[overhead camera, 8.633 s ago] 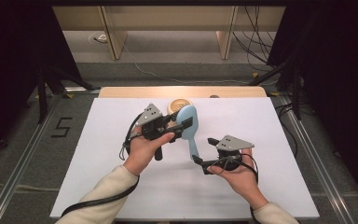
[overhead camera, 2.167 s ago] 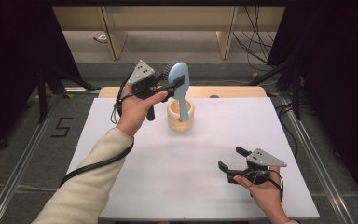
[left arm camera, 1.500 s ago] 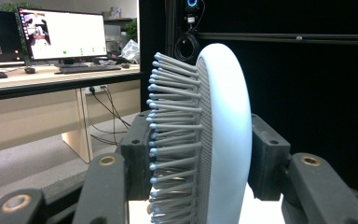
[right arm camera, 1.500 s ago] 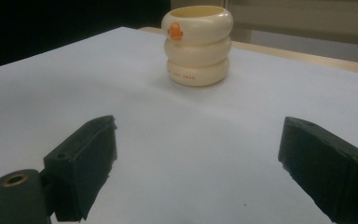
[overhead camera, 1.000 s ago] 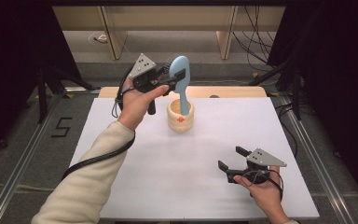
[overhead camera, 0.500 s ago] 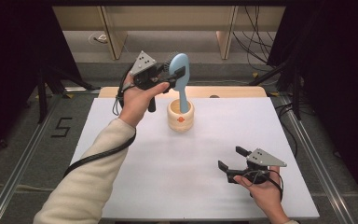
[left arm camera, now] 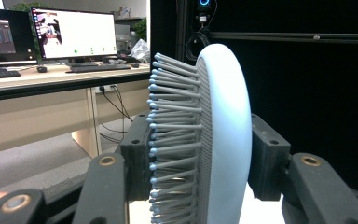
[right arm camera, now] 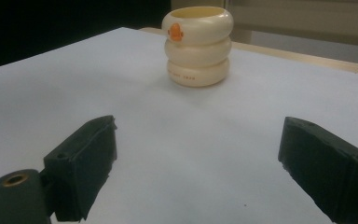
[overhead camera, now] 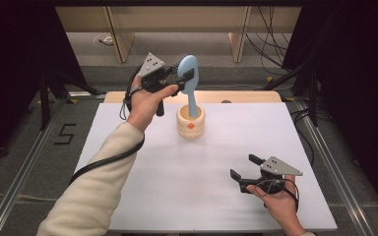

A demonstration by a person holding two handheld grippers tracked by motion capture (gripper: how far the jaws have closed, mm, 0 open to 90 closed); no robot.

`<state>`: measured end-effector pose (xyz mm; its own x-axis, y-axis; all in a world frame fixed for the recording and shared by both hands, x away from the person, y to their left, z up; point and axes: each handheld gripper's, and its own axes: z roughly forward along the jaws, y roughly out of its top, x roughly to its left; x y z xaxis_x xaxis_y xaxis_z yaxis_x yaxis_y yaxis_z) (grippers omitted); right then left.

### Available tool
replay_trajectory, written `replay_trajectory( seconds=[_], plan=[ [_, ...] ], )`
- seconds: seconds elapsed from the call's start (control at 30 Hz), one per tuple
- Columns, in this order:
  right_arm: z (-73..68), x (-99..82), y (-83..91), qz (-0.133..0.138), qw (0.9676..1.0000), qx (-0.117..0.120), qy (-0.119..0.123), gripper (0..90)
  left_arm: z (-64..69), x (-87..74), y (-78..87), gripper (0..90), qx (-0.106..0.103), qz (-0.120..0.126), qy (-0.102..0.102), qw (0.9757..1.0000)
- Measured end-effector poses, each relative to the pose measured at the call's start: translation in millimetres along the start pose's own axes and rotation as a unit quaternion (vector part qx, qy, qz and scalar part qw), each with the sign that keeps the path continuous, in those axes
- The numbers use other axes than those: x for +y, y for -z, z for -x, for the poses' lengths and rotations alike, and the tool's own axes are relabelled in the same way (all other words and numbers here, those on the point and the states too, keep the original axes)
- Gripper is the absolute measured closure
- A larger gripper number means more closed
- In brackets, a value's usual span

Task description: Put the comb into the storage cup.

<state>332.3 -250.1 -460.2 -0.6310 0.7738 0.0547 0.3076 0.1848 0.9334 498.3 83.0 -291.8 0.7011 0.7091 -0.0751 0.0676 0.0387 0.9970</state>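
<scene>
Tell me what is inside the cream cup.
The blue hairbrush handle goes down into the cup, head up, gripped by the left gripper. The cup wall hides the handle's end and the cup's bottom.

the brush looks like smooth matt pale-blue plastic with thin grey plastic bristles. the cup is glossy cream plastic or ceramic. the jaws are matt black, slightly rough plastic. the table is smooth matt white.
</scene>
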Motion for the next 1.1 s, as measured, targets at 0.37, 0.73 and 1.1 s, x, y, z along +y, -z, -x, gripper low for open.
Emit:
replay_trajectory(
  seconds=[0.37,0.73,1.1],
  plan=[
    [0.1,-0.2,-0.1,0.000,1.0000,0.001,-0.002,12.3,-5.3,0.1,-2.8,50.5,-0.002,-0.001,-0.006,1.0000],
    [0.2,-0.2,-0.2,0.001,1.0000,0.000,0.000,12.3,-7.5,-1.0,-6.8,50.5,0.000,-0.003,-0.009,1.0000],
    [0.2,-0.1,-0.2,0.002,1.0000,0.001,0.001,12.3,-10.6,-3.6,-10.3,50.5,0.002,-0.007,-0.008,0.9999]
  ],
)
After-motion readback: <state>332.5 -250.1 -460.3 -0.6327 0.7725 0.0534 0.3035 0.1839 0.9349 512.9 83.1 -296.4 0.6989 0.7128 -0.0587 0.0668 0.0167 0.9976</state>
